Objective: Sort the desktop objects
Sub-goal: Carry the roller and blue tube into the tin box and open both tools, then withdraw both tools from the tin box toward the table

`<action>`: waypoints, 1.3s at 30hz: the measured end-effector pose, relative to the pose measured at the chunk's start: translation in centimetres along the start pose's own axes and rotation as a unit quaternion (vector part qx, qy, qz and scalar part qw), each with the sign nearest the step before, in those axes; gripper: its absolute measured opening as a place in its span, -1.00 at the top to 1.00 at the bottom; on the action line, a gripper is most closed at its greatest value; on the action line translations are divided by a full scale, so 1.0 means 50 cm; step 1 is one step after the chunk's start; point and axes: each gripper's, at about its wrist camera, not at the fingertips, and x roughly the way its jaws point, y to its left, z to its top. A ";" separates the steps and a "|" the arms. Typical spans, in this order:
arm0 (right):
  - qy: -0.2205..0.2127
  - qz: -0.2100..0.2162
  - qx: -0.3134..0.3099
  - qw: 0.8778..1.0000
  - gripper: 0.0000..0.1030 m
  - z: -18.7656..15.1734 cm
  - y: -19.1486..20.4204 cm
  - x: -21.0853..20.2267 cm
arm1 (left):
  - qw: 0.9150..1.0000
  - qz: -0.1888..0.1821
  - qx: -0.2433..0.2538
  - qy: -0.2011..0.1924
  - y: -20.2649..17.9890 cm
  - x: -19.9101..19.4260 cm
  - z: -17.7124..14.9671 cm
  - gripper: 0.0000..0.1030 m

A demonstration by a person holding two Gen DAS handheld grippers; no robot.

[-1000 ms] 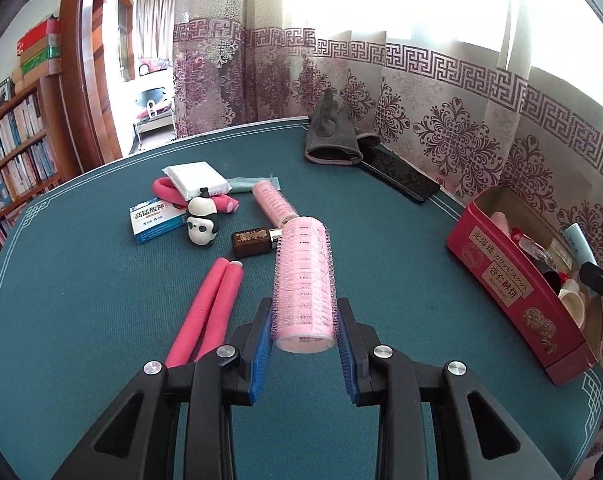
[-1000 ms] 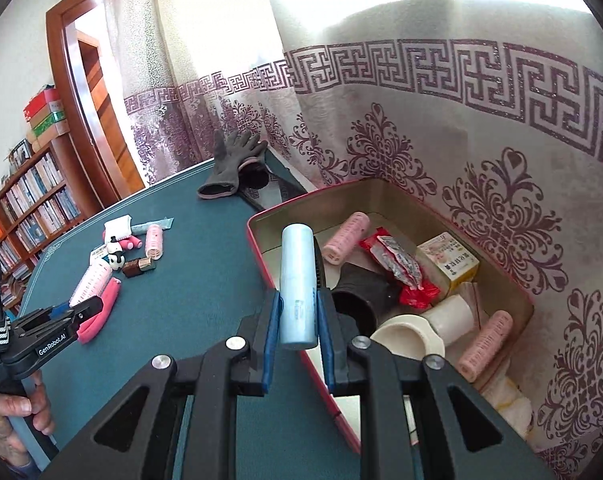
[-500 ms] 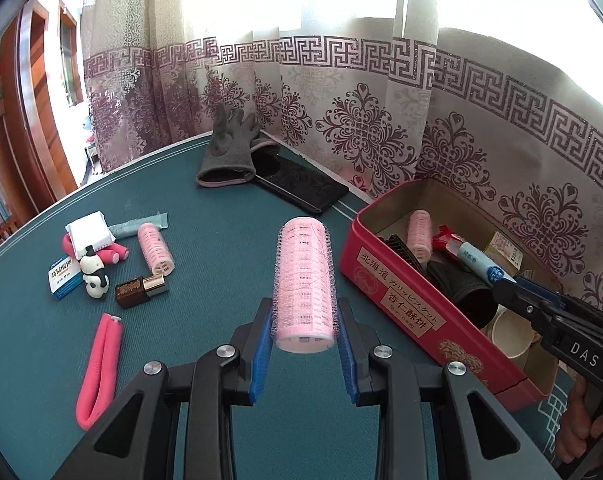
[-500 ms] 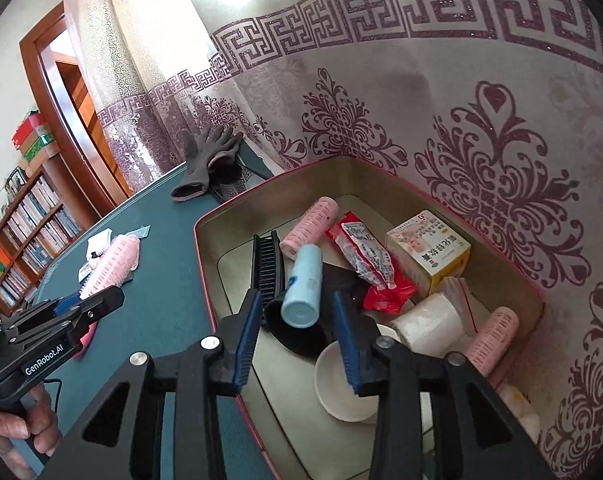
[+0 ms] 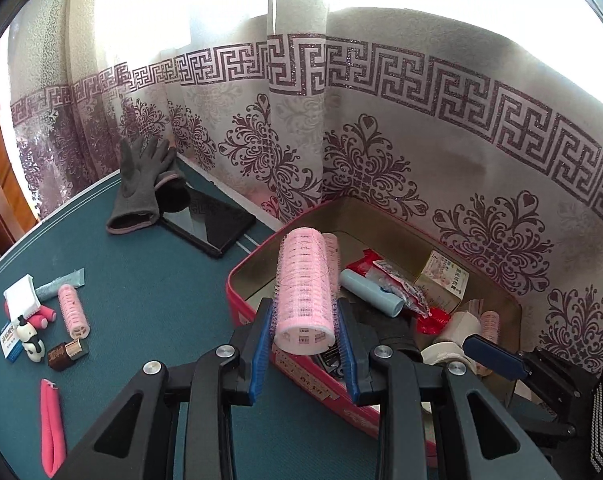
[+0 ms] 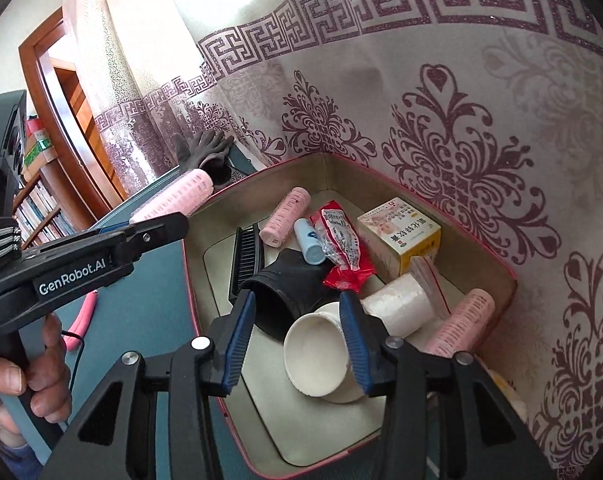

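A round table [image 5: 149,304] covered in flat teal felt fills the left of the scene, its curved far edge running under a patterned curtain [image 5: 381,128]. The middle of the felt lies bare; small clutter sits only at the left.

At the right, hard against the curtain, stands a red tin box [image 5: 241,280] with rounded corners and a dull metal inside. It is crowded. A light blue tube [image 6: 310,243] lies loose in it beside a red foil packet [image 6: 341,248], a black comb [image 6: 247,260], a yellow-and-white carton [image 6: 401,236] and white paper cups [image 6: 317,352].

The left gripper [image 5: 305,336] hangs over the near left rim of the box. Its blue ribbed pads touch a fat pink hair roller [image 5: 305,292], bristly and hollow; the jaws are starting to ease apart.

The right gripper [image 6: 297,340] hangs over the cups inside the box. Its jaws are spreading and grip nothing.

On the far felt lie a grey knitted glove [image 5: 141,184] and a glossy black tablet [image 5: 209,224]. At the left are a smaller pink roller [image 5: 73,312], a panda figure [image 5: 31,340], a brown bottle [image 5: 67,354] and a pink foam stick [image 5: 53,424].
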 end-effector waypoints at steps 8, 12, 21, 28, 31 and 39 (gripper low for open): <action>-0.002 0.000 0.003 1.000 -0.25 -0.010 -0.003 -0.011 | 0.999 0.042 -0.028 -0.011 0.032 -0.011 -0.014 -0.92; 0.003 0.005 0.006 1.000 -0.30 -0.013 0.005 -0.007 | 0.996 0.060 -0.059 0.002 0.075 -0.017 -0.044 -0.92; 0.006 0.017 0.000 1.000 -0.52 -0.023 0.037 -0.015 | 0.986 0.103 -0.127 0.037 0.158 -0.029 -0.132 -0.98; 0.004 0.027 -0.020 0.999 -0.54 -0.027 0.086 -0.025 | 0.977 0.132 -0.165 0.029 0.230 -0.074 -0.186 -0.98; 0.006 0.032 -0.034 0.999 -0.55 -0.032 0.115 -0.027 | 0.973 0.142 -0.180 0.028 0.263 -0.095 -0.214 -0.98; 0.022 0.047 -0.071 0.996 -0.56 -0.053 0.187 -0.021 | 0.956 0.197 -0.217 0.026 0.363 -0.143 -0.291 -0.98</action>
